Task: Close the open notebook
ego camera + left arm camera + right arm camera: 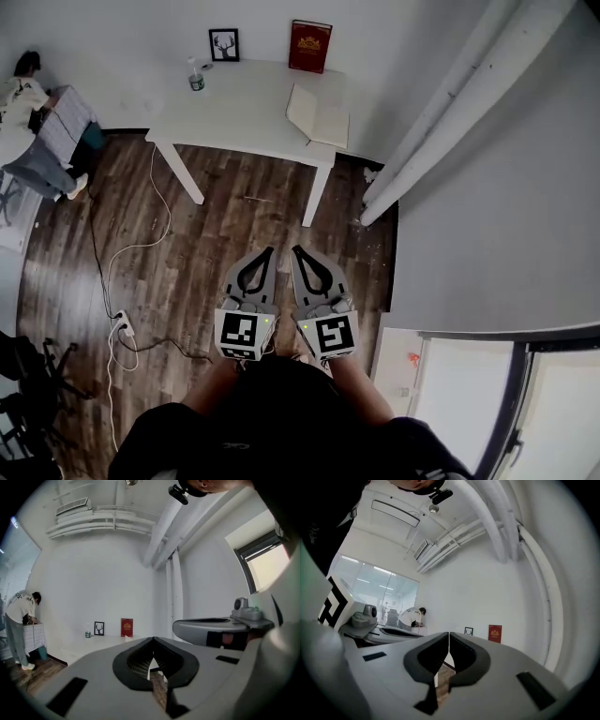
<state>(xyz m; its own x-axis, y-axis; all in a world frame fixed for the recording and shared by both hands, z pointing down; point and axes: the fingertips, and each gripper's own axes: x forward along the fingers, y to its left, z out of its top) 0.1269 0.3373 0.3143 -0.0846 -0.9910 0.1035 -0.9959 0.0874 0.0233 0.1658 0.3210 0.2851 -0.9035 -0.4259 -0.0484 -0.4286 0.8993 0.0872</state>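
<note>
An open notebook (318, 115) with cream pages lies on the right end of a white table (246, 103) far ahead of me. My left gripper (270, 250) and right gripper (294, 249) are held side by side over the wooden floor, well short of the table. Both point level towards it with their jaws shut on nothing. In the left gripper view the jaw tips (152, 639) meet, with the table (101, 644) small in the distance. The right gripper view shows its tips (448, 633) pressed together too.
On the table stand a red book (310, 46), a small framed deer picture (224, 44) and a bottle (196, 78). A person (28, 131) bends over a stand at far left. Cables and a power strip (123, 328) lie on the floor. A white pipe (450, 112) runs along the right wall.
</note>
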